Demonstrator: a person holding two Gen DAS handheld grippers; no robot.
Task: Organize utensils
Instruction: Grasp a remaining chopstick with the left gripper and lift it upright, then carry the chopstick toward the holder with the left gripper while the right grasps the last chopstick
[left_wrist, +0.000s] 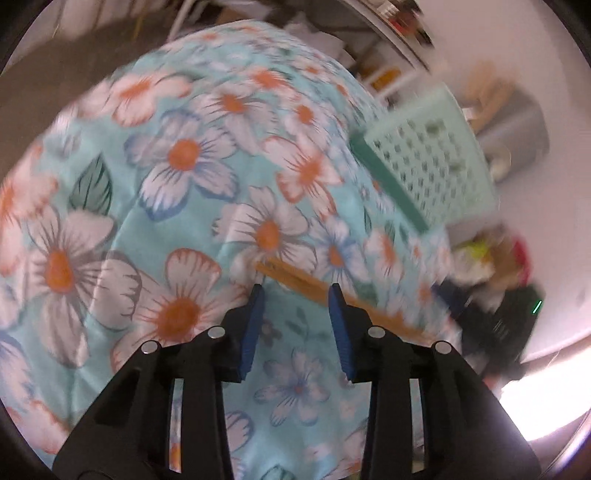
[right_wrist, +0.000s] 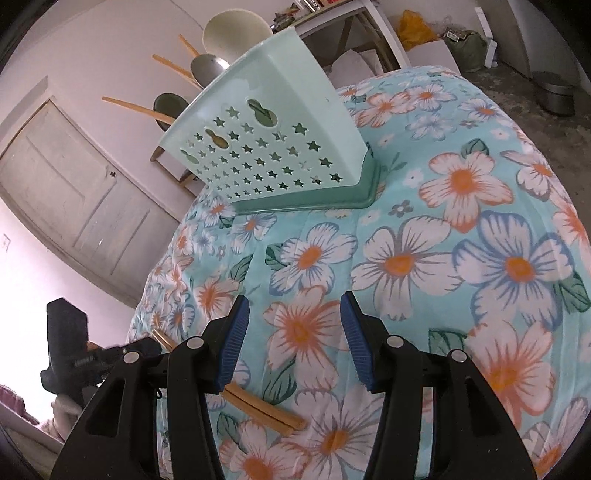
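Presently, left to right: left gripper (left_wrist: 295, 291) hovering over the floral cloth (left_wrist: 184, 221), jaws apart and gripping nothing, wooden chopsticks (left_wrist: 314, 284) lying just beyond its tips; right gripper (right_wrist: 293, 306) standing open and empty, chopsticks lying below its left finger; mint utensil holder (right_wrist: 273, 147) sitting upright farther back, spoons (right_wrist: 208, 66) protruding.

black hand-held gripper (left_wrist: 295, 291), blue ribbed pads (left_wrist: 253, 328)
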